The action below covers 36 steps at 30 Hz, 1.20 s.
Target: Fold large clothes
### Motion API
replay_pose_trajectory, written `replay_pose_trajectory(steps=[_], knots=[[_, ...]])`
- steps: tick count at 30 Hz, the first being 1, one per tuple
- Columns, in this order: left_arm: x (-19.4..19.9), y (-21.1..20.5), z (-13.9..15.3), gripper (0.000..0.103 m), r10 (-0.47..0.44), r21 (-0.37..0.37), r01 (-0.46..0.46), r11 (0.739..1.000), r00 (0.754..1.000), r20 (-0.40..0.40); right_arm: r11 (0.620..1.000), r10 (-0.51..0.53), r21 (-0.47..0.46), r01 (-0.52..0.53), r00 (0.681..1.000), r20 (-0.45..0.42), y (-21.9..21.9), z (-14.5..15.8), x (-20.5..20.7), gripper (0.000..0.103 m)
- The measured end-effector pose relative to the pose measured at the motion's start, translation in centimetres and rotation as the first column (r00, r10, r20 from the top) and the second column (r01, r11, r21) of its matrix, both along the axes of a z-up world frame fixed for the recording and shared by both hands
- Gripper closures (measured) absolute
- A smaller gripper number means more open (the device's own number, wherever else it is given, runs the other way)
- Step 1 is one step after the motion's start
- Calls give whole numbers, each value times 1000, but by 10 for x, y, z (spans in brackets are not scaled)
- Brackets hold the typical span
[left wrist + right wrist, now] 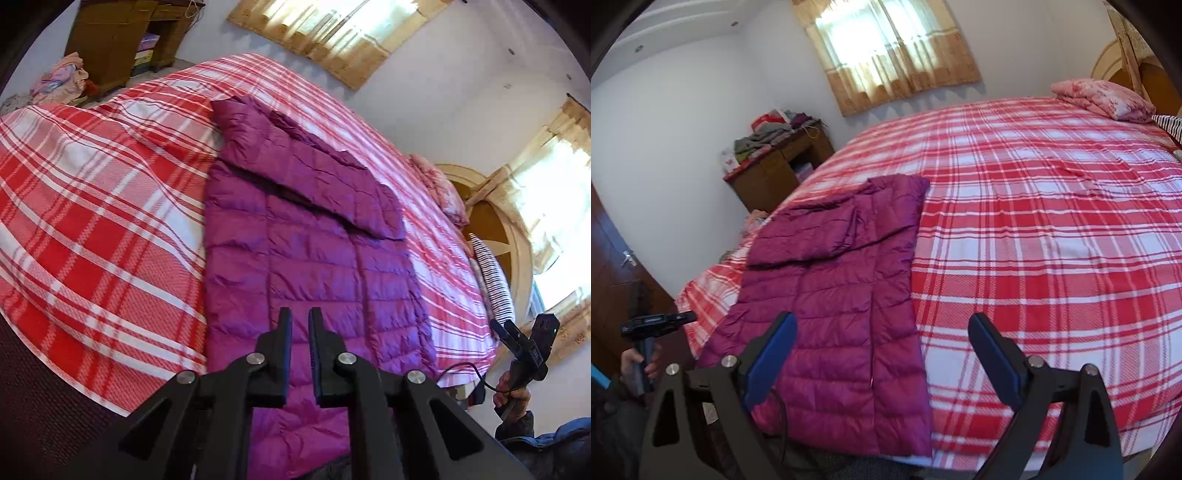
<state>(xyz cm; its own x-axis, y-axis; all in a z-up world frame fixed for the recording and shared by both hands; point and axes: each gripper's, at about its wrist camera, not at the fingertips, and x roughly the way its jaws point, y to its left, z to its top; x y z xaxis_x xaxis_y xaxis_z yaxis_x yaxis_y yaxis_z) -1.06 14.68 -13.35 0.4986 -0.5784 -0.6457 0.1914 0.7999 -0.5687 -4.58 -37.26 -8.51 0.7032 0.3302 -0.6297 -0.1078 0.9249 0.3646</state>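
Left wrist view is showing the purple jacket (pixel 306 236) lying on the bed (pixel 92 229); left gripper (pixel 300 321) nearly closed, empty, right gripper (pixel 882 332) spread wide. Jacket looks light, soft, slippery; I would be gripping its hem.

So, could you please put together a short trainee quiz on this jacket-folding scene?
1. True or false: the left tool grips the purple jacket.
2. Which tool has widely spread fingers: A) left, B) right?
3. What lies folded across the jacket's upper part?

Key:
1. False: its fingers are nearly together above the jacket, with nothing between them.
2. B: the right one, open over the jacket's edge and the plaid bedspread.
3. A sleeve, folded over the body.
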Motion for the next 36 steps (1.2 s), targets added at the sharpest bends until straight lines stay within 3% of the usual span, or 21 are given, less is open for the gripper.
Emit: replay_pose_trajectory(steps=[2,4,7,9,11,15,19,23,25,28,30,32,33,35,36], knots=[[-8,-1,3,72,2,-23,-1,1000,1000,3,1000,15,-1,-15,1000,27,-4,10,-16,7],[-20,1,1,35,0,-20,0,1000,1000,2,999,35,-35,-34,999,21,-6,11,-26,7],[-36,4,-1,29,7,0,-7,1000,1000,-7,995,43,-85,-48,997,-59,-5,-17,-30,7],[-45,8,-6,29,28,13,-28,1000,999,-20,997,50,-58,-57,991,-122,-5,-41,-27,8],[-54,11,-11,29,43,36,-42,998,998,-37,997,80,2,-81,974,-211,-3,-74,-19,17],[-68,9,-20,29,51,98,-46,994,998,-49,994,103,49,-93,948,-302,4,-118,-8,17],[-72,1,-37,29,33,125,-22,992,996,-87,981,174,141,-134,929,-327,16,-136,-5,24],[-67,-8,-53,29,15,205,13,979,991,-134,977,212,80,-196,919,-334,37,-143,1,25],[-67,-8,-54,29,2,196,22,980,992,-123,976,216,97,-195,918,-333,40,-147,4,27],[-64,-8,-62,29,-11,170,39,985,987,-158,975,215,130,-182,920,-329,38,-150,6,41],[-64,-11,-63,29,-24,209,56,976,988,-152,975,213,136,-177,918,-334,36,-153,6,52],[-64,-13,-63,29,-17,227,46,973,992,-126,972,226,143,-187,911,-344,35,-155,5,78],[-65,-13,-61,29,-14,215,36,976,995,-102,970,232,147,-192,910,-344,34,-155,4,82],[-65,-14,-59,55,-26,155,38,987,996,-81,968,239,156,-197,914,-328,35,-152,3,88],[-62,-13,-61,88,-30,114,41,993,995,-97,967,243,155,-202,917,-317,38,-149,3,89]])
